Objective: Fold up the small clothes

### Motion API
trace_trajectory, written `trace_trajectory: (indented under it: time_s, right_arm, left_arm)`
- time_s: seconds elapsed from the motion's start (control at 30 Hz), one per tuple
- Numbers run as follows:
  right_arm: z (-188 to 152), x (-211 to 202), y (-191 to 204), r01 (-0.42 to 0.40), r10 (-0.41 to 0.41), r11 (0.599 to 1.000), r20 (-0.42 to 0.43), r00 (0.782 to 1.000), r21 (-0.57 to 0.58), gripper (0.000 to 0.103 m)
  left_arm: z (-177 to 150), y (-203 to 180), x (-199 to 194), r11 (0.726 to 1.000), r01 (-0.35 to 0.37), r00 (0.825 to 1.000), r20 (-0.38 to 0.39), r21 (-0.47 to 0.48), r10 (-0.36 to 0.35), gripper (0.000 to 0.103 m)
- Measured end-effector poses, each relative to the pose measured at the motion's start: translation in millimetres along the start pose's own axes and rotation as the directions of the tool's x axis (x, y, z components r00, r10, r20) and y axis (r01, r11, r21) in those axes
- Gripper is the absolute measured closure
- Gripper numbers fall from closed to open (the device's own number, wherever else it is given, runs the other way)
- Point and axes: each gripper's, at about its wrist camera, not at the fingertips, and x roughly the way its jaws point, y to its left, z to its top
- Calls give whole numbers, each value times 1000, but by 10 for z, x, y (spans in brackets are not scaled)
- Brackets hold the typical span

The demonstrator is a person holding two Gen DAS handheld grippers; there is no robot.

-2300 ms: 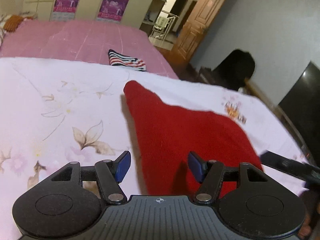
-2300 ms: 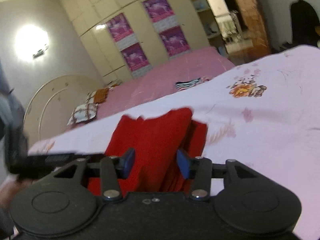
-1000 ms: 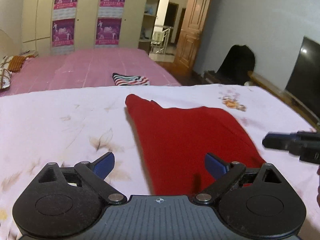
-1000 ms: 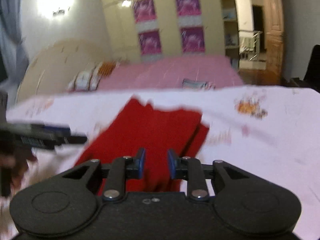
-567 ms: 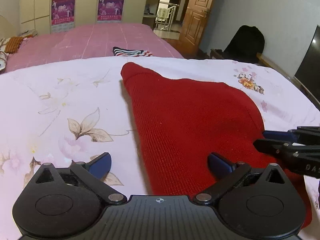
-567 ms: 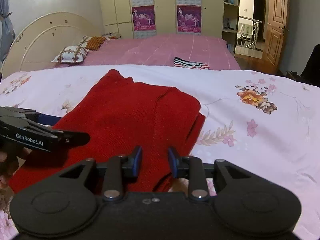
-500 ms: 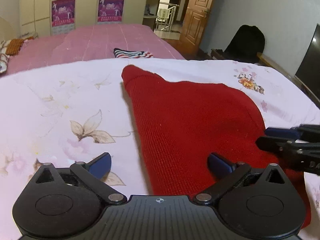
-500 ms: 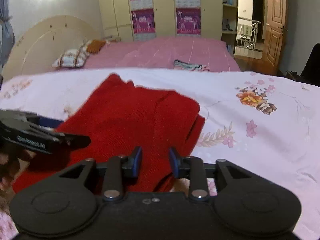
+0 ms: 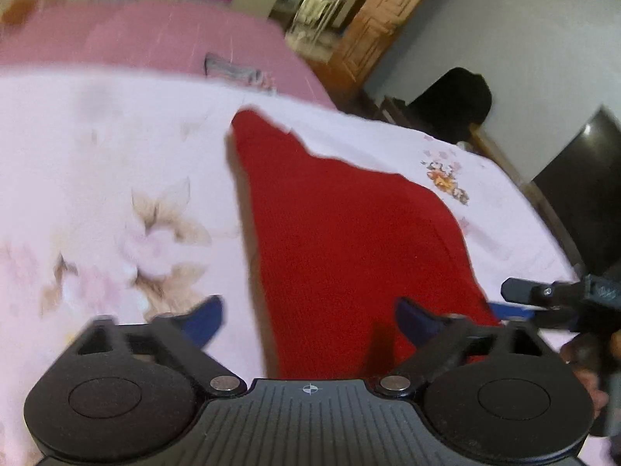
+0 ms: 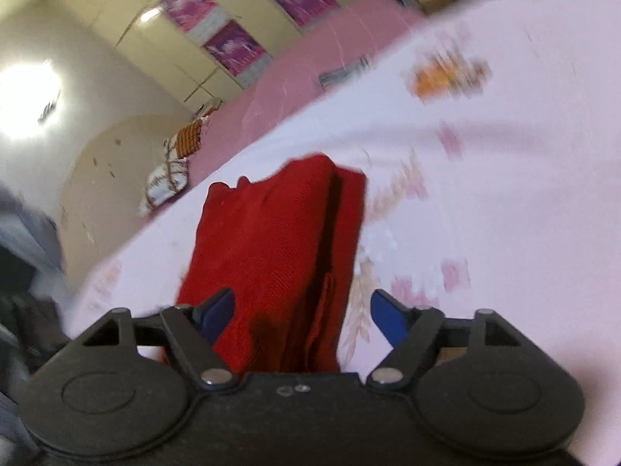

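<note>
A folded red knit garment lies flat on the floral pink-white bedspread. My left gripper hovers over its near left edge; the jaws are closing, with cloth between them, and the blue pads are not pressing it. The right gripper's fingers reach in from the right, near the garment's corner. In the right wrist view the garment shows its layered right edge. My right gripper straddles that edge; its jaws are opening and the pads stand clear of the cloth.
A striped folded garment lies on the pink bed behind. Pillows rest by the headboard. A black chair and a dark screen stand past the bed's right edge.
The right gripper's jaws went from nearly shut to wide apart. Both grippers rolled and sank closer to the red garment. The left jaws narrowed a little.
</note>
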Motion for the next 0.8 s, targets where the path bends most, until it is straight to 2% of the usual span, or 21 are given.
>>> trace_trajectory:
  time_s: [0.07, 0.13, 0.23, 0.27, 0.33, 0.5, 0.6, 0.8]
  right_arm:
    - [26, 2, -76, -2, 2, 999, -6, 1000, 33, 26]
    - [25, 1, -84, -21, 21, 999, -9, 1000, 32, 26]
    - [16, 12, -23, -22, 22, 1000, -4, 1000, -7, 30]
    - [18, 35, -5, -33, 33, 999, -14, 999, -18, 30]
    - [26, 124, 2, -39, 38, 999, -44, 998, -18, 30]
    - [8, 318, -20, -58, 57, 998, -112, 992, -3, 30]
    - [-20, 390, 17, -72, 71, 997, -102, 992, -10, 30]
    - [14, 421, -5, -97, 97, 995, -76, 992, 3, 42]
  left_arm:
    - [-3, 139, 16, 996, 58, 998, -20, -74, -60, 24]
    - [-7, 195, 20, 992, 88, 996, -23, -94, -90, 24]
    - [-23, 203, 55, 990, 104, 993, -39, -95, -108, 24]
    - [-33, 195, 78, 990, 107, 993, -48, -91, -112, 24]
    - [-33, 184, 127, 990, 110, 991, -63, -84, -115, 31]
    - [-14, 205, 166, 989, 124, 989, -66, -85, -129, 32]
    - [-1, 200, 190, 986, 144, 986, -75, -85, -150, 32]
    - [52, 211, 284, 976, 190, 977, -78, -106, -199, 32]
